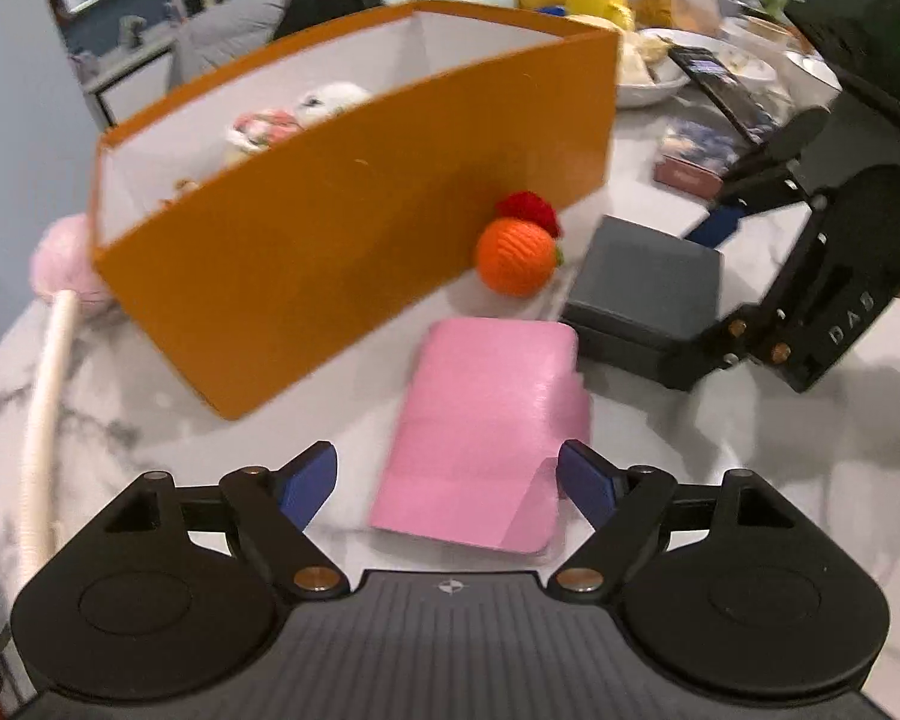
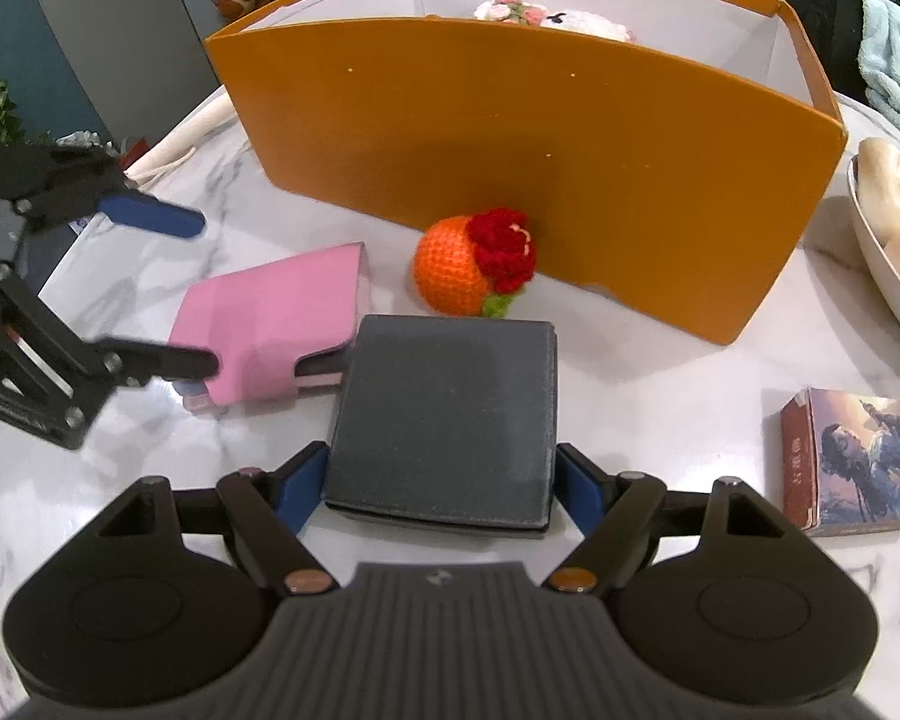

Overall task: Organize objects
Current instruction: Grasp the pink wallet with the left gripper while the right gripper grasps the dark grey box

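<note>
Inside orange box (image 2: 510, 138): white plush (image 2: 588, 21), crocheted flowers (image 2: 513, 9); rest hidden.

Soft indoor light falls evenly on both views, bright enough and without hard glare. The orange box (image 2: 510, 138) throws a dim shadow on the marble bench (image 2: 660, 372). The left wrist view is smeared by motion blur; the right wrist view is sharper. Fisheye distortion bends straight edges, and the corners are black.
</note>
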Motion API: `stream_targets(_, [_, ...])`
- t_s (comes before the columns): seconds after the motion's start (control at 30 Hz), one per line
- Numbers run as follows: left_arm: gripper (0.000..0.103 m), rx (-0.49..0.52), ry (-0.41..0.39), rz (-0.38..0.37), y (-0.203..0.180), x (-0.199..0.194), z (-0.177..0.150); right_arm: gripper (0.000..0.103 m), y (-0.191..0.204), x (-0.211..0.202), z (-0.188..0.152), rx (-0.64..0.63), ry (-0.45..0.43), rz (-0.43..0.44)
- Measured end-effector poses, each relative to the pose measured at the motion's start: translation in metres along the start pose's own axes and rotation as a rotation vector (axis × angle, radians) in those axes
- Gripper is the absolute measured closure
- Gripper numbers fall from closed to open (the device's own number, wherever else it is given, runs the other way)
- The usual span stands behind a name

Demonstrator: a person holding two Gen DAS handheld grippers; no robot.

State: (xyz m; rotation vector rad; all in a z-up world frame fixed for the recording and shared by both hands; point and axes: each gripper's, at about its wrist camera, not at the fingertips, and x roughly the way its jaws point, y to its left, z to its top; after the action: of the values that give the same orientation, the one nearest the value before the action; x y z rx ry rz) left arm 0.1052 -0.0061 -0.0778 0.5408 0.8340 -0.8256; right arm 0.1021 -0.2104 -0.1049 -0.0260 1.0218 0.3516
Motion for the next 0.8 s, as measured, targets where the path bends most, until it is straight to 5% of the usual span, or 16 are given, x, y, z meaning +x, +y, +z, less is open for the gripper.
stream_targets(0.4, [0.0,-0.067,0.048,-0.052,-0.001,0.035,0.011,0.021,-0.001,0.002,-0.001,-0.024,-0.02,-0.001])
stream_targets(0.8, [0.006,-0.108,0.081,-0.016,-0.013,0.032,0.015,0.024,0.002,0.002,0.001,-0.07,-0.024,-0.052])
